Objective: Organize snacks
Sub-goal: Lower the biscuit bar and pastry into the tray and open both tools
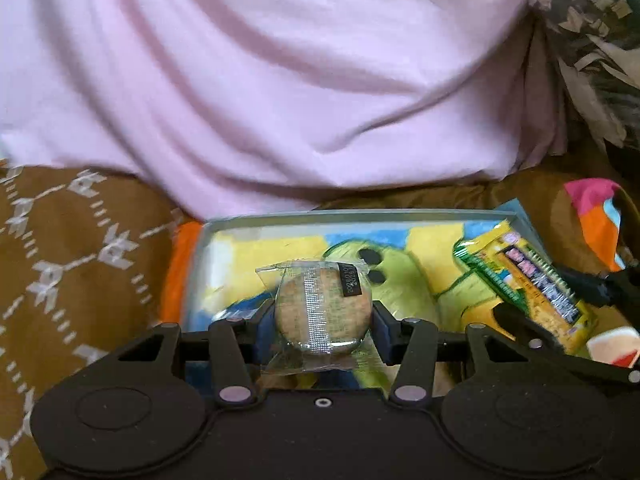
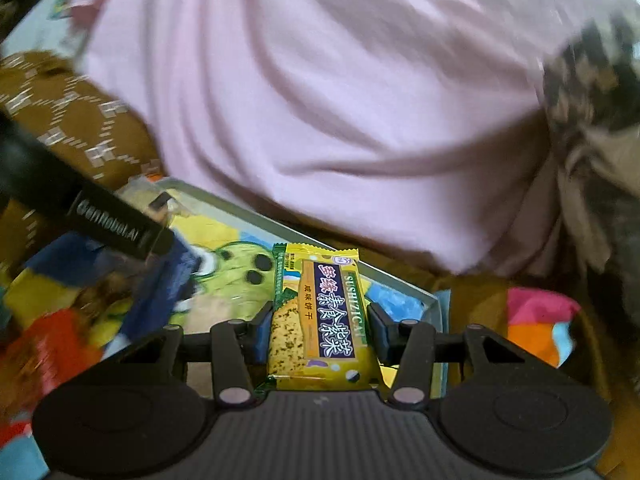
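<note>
The left gripper (image 1: 323,314) holds a round wrapped cracker (image 1: 320,312) in its jaws above the clear tray (image 1: 360,213). At its three o'clock, the right gripper (image 2: 318,330) clamps a yellow biscuit packet (image 2: 320,316) over the tray's edge, pink cloth (image 1: 260,72) at twelve.

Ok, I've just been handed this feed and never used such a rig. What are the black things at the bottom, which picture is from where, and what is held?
Each picture comes from a fisheye camera on a hand-held two-finger gripper, looking along its fingers; the black parts at the bottom are the gripper itself. The left wrist view shows the left gripper shut on a round biscuit in clear wrap. The right wrist view shows the right gripper shut on a yellow rectangular cracker packet. Both hang over a clear shallow tray through which a cartoon picture shows. Behind lie a pink cloth and a brown patterned blanket.
</note>
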Demonstrator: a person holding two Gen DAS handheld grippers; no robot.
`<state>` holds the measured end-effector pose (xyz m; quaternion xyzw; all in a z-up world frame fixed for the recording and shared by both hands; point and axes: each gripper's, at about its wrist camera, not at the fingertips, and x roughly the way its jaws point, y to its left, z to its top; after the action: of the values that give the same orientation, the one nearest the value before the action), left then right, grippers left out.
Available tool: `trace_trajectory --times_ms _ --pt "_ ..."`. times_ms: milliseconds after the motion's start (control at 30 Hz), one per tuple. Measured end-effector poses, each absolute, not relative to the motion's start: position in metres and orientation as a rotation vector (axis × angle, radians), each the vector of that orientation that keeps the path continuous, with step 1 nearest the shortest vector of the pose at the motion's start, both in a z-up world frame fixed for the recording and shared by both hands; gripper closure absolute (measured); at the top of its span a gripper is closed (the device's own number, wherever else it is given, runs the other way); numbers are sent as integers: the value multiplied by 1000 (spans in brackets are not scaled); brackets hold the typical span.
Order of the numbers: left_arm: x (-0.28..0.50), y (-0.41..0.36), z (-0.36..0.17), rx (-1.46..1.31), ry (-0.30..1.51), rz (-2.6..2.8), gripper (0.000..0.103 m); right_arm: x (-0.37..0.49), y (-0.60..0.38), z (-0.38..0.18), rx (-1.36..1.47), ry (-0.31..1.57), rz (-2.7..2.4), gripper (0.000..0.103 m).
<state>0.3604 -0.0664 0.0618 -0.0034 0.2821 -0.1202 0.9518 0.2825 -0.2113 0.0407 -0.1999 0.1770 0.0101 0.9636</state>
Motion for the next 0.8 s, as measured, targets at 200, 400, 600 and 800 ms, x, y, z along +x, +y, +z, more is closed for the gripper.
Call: trace_trajectory --times_ms 200,400,600,800 --pt "395 -97 51 23 622 -263 52 310 -238 33 -317 416 -24 51" --pt "404 -113 35 59 651 -268 52 318 -257 15 -274 474 -46 51" --pt "405 -118 30 71 666 -265 52 320 -263 8 -234 503 -33 54" --pt "409 -119 34 54 703 -257 44 319 -261 11 -231 501 -25 45"
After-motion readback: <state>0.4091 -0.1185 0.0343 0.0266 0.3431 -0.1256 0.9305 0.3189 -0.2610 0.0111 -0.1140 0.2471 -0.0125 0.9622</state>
